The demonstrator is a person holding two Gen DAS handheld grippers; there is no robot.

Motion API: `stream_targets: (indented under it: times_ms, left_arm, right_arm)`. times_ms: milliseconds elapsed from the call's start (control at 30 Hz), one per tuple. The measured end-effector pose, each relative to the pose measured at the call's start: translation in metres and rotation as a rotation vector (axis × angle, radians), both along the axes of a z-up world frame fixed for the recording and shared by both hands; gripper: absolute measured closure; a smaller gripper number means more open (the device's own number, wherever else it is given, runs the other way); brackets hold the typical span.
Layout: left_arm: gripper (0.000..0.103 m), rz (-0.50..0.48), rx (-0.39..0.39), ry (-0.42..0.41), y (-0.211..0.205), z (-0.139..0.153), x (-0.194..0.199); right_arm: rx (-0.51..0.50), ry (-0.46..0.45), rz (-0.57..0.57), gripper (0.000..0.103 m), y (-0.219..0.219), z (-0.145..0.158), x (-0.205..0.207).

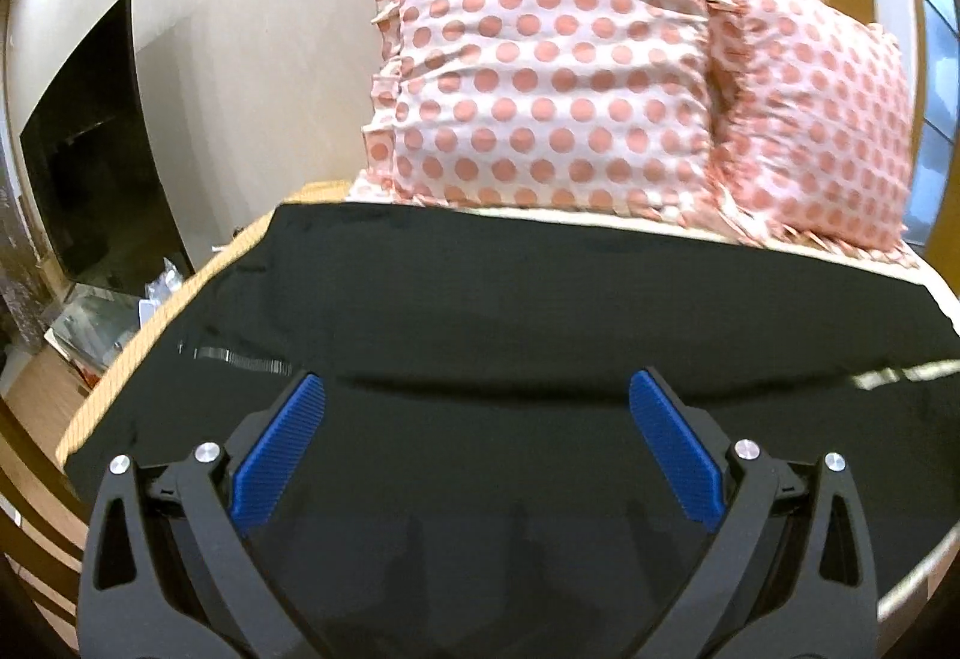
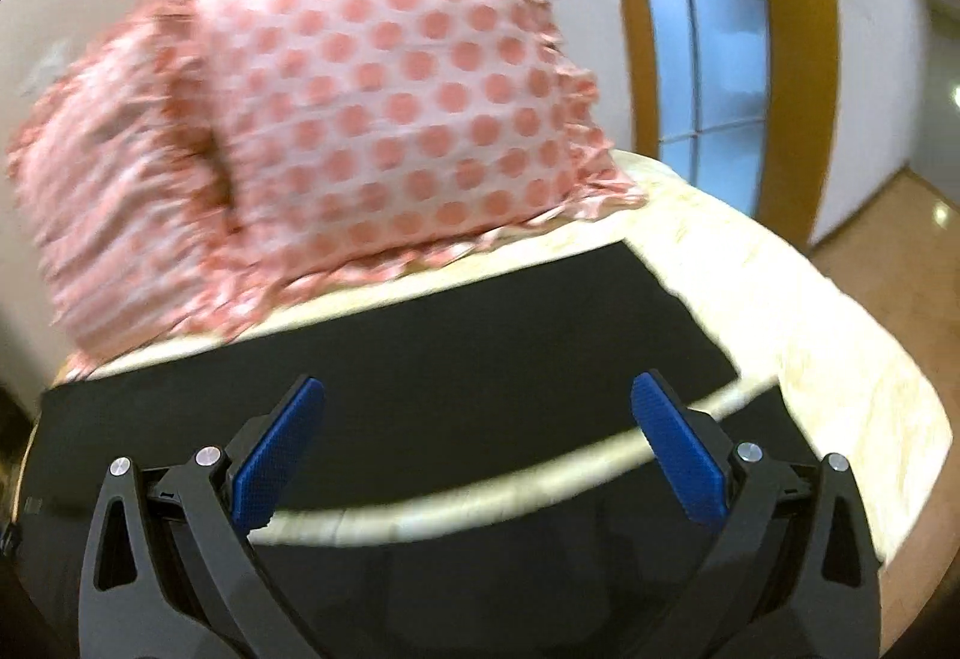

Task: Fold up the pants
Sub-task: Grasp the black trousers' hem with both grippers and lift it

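Left tool (image 1: 477,395) spread wide, gripping nothing, hovering over black pants (image 1: 480,287); right tool (image 2: 477,398) equally wide apart, empty. Pants (image 2: 420,335) laid flat across the bed (image 2: 810,311), reaching its left edge, lower part hidden beneath both tools. Pale strip of bedding crossing the dark cloth in the right view; whether one garment or a fold, hard to say. Two polka-dot pillows (image 1: 540,71) at the head edge, blurred in the right view (image 2: 390,107). One dark television (image 1: 96,161) beyond the left edge.
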State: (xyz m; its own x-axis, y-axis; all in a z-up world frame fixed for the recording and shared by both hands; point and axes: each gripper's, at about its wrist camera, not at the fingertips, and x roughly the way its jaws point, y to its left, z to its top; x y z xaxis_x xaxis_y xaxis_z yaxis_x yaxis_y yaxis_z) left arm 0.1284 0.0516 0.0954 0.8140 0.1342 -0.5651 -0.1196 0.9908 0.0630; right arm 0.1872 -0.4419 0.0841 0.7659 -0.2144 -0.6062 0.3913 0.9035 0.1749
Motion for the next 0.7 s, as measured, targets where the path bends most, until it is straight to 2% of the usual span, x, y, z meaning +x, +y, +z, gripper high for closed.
stream_targets:
  times_ms: [167, 333, 367, 533, 667, 700]
  left_arm:
    - [0.002, 0.069, 0.059, -0.009, 0.003, -0.005, 0.047]
    - [0.002, 0.077, -0.009, 0.047, 0.014, -0.027, 0.07]
    - [0.002, 0.07, -0.013, 0.053, 0.014, -0.031, 0.072]
    - [0.002, 0.049, -0.006, 0.069, 0.01, -0.041, 0.077]
    - [0.002, 0.034, -0.018, 0.081, 0.01, -0.045, 0.079]
    - [0.002, 0.032, -0.024, 0.086, 0.011, -0.046, 0.079]
  right_arm:
    - [-0.054, 0.126, -0.18, 0.004, -0.033, -0.015, 0.083]
    - [-0.03, 0.269, -0.361, 0.027, -0.062, -0.046, 0.145]
    - [-0.019, 0.288, -0.382, 0.029, -0.066, -0.051, 0.153]
    - [-0.036, 0.397, -0.457, 0.045, -0.07, -0.073, 0.177]
    - [-0.067, 0.374, -0.476, 0.047, -0.07, -0.077, 0.168]
    - [-0.059, 0.36, -0.467, 0.054, -0.071, -0.077, 0.163]
